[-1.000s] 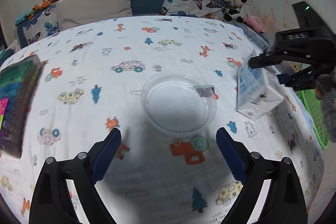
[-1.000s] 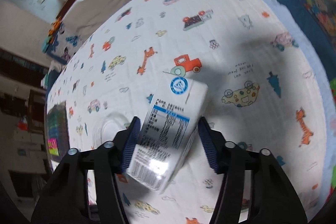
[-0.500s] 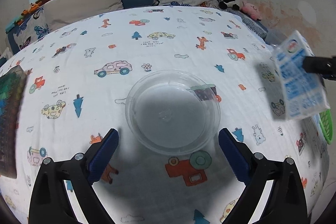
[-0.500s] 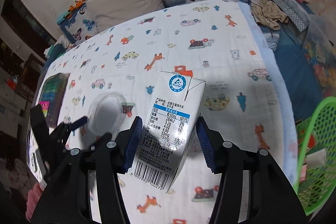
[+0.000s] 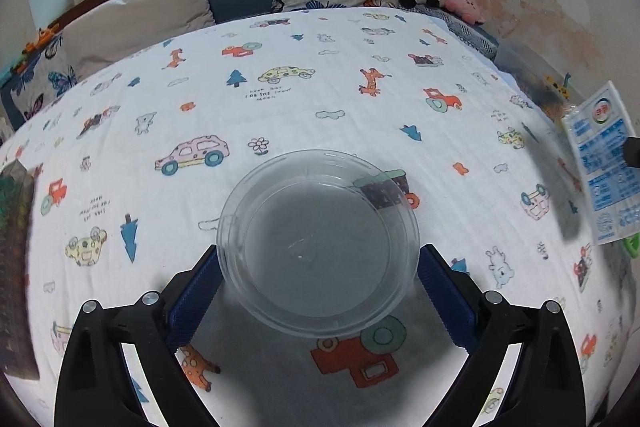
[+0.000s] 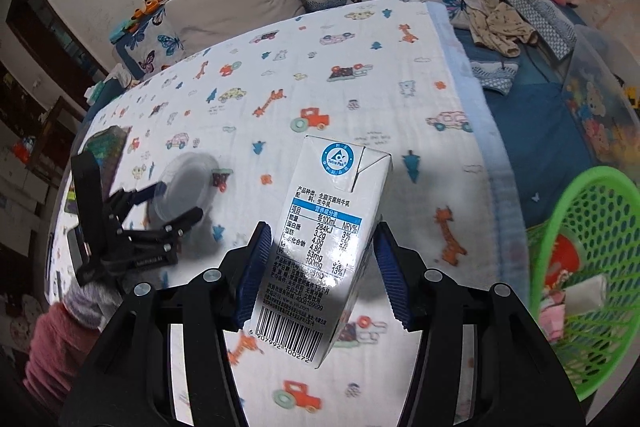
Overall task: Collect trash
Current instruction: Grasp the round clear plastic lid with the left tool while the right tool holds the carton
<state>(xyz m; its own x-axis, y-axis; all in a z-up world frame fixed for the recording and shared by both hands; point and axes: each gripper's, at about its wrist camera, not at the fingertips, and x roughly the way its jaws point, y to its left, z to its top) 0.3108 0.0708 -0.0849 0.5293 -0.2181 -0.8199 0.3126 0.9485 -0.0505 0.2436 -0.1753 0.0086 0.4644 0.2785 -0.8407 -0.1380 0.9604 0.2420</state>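
Milk carton held aloft, clear lid about to be gripped

The right gripper [image 6: 320, 267] clamps the milk carton [image 6: 332, 243] near its base, left of the green basket [image 6: 600, 267]; it could pivot and slip; the left gripper [image 5: 318, 291], jaws wide, straddles the clear plastic lid [image 5: 318, 243] on the bedsheet [image 5: 280, 75]; squeezing may buckle it.

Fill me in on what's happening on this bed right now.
A person is collecting trash with two hand-held grippers. The right hand-held gripper is shut on a white milk carton, held up above the cartoon-print sheet, with a green basket holding some trash off to its right. The left hand-held gripper is open, its fingers on either side of a clear plastic lid lying on the sheet, not yet closed on it.
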